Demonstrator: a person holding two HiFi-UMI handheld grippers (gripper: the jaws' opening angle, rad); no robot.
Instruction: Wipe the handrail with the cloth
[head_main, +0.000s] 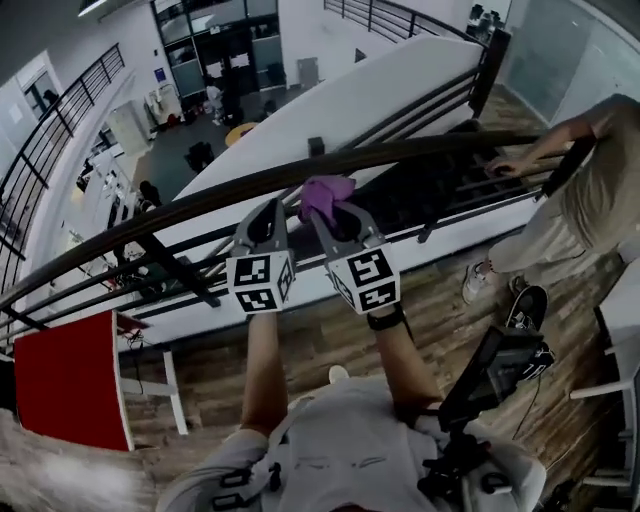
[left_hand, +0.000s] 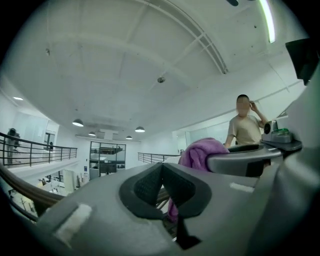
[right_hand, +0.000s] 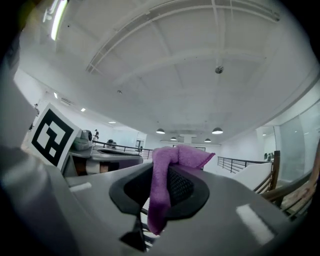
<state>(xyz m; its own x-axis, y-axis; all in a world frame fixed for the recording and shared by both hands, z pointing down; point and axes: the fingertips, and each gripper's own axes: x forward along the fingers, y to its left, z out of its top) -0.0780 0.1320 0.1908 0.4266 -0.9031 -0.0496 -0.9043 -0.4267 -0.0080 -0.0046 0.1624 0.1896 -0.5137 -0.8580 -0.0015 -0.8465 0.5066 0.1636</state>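
Right tool (head_main: 330, 216) is clamping limp purple terry cloth (head_main: 326, 189) by a bunched fold at dark rounded metal handrail (head_main: 190, 200); left tool (head_main: 268, 212) is idling, jaws together, empty. Cloth likely light, floppy.

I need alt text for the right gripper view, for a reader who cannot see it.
The grey right gripper is shut on a purple fleecy cloth, which pokes up above its black ribbed pads and hangs below them. Behind is a white ceiling with round lamps.

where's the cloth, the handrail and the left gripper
cloth (right_hand: 160, 200), right gripper view, on its hanging strip
handrail (head_main: 420, 148), head view, on the top bar right of the cloth
left gripper (left_hand: 161, 186), left gripper view, where its two pads meet
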